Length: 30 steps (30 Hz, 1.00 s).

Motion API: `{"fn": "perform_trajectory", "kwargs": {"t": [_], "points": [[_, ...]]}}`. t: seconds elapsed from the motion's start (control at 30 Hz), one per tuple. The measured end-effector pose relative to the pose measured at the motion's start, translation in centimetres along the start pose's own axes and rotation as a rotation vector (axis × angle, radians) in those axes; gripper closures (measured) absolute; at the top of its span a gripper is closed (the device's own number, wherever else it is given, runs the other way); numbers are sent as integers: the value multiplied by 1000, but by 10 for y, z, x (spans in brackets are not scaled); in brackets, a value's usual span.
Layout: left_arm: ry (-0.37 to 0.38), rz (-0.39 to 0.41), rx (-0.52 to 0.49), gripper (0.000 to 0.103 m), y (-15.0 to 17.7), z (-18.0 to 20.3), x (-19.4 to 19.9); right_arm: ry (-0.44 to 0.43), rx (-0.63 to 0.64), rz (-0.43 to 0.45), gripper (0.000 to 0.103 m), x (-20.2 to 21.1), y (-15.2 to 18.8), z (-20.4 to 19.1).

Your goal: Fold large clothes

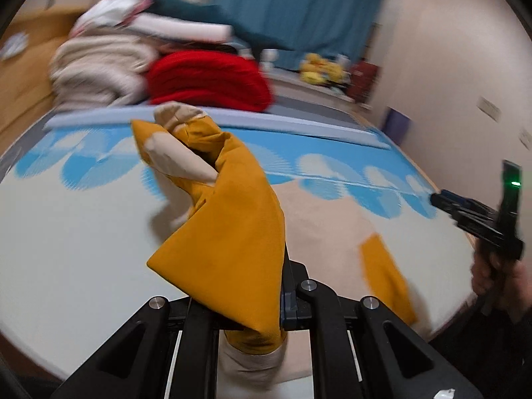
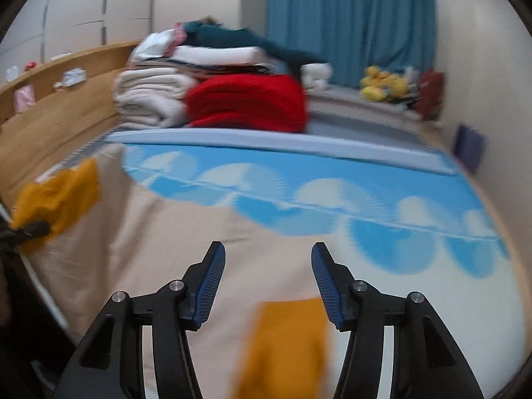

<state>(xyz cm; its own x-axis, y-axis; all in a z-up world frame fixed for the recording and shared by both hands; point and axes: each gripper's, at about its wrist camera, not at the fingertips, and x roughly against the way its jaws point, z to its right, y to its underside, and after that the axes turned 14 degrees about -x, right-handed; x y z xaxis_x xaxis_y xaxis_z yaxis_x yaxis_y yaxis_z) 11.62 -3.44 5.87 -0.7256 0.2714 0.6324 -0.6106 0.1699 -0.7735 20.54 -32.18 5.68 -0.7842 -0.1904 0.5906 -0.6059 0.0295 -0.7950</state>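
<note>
Beige-and-mustard garment [image 1: 319, 229] sprawls limp and light over the bed [image 2: 365, 219], one mustard cuff [image 1: 229, 219] clamped in the left tongs [image 1: 282, 286], while the right tongs [image 2: 268, 259] gape above another cuff [image 2: 286, 342], likely the best hold.

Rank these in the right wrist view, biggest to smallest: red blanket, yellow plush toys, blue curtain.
1. blue curtain
2. red blanket
3. yellow plush toys
The toys sit farther back than the blanket, so their true size is unsure.
</note>
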Motion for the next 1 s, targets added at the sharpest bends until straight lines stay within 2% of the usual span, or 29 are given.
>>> {"fn": "perform_trajectory", "kwargs": {"t": [0.07,0.13,0.2,0.23,0.3,0.33,0.43,0.47,0.5,0.57,0.6,0.67,0.77,0.83,0.93,1.0], "points": [[43,0,-84,94,-17,46,-12,58,-85,-5,48,2,6,44],[77,-22,-173,94,-28,94,-30,104,-208,-64,49,4,16,77],[115,-50,-242,94,-29,136,-50,111,-287,-46,49,16,20,102],[151,-80,-288,94,-25,165,-68,115,-300,-36,49,22,21,111],[207,-147,-329,94,-14,200,-98,130,-307,-40,49,28,24,127],[243,-210,-353,93,-1,221,-123,139,-310,-50,49,29,28,134],[270,-369,-426,84,30,252,-169,134,-342,-85,49,31,36,152],[270,-399,-443,82,38,255,-177,124,-351,-92,49,33,35,159],[277,-396,-443,77,39,253,-175,113,-356,-101,49,33,36,160],[334,-384,-403,65,33,243,-163,85,-360,-123,49,33,40,161],[386,-386,-363,55,27,232,-154,61,-359,-138,49,29,41,160],[471,-365,-320,54,17,219,-130,6,-340,-168,48,23,43,150],[513,-300,-321,54,7,191,-92,-87,-328,-210,48,16,44,131],[500,-275,-314,54,6,175,-77,-144,-336,-244,48,11,47,120],[399,-255,-285,54,11,140,-67,-224,-344,-346,48,-3,60,100],[308,-273,-236,56,21,116,-72,-242,-328,-402,48,-12,69,89]]}}
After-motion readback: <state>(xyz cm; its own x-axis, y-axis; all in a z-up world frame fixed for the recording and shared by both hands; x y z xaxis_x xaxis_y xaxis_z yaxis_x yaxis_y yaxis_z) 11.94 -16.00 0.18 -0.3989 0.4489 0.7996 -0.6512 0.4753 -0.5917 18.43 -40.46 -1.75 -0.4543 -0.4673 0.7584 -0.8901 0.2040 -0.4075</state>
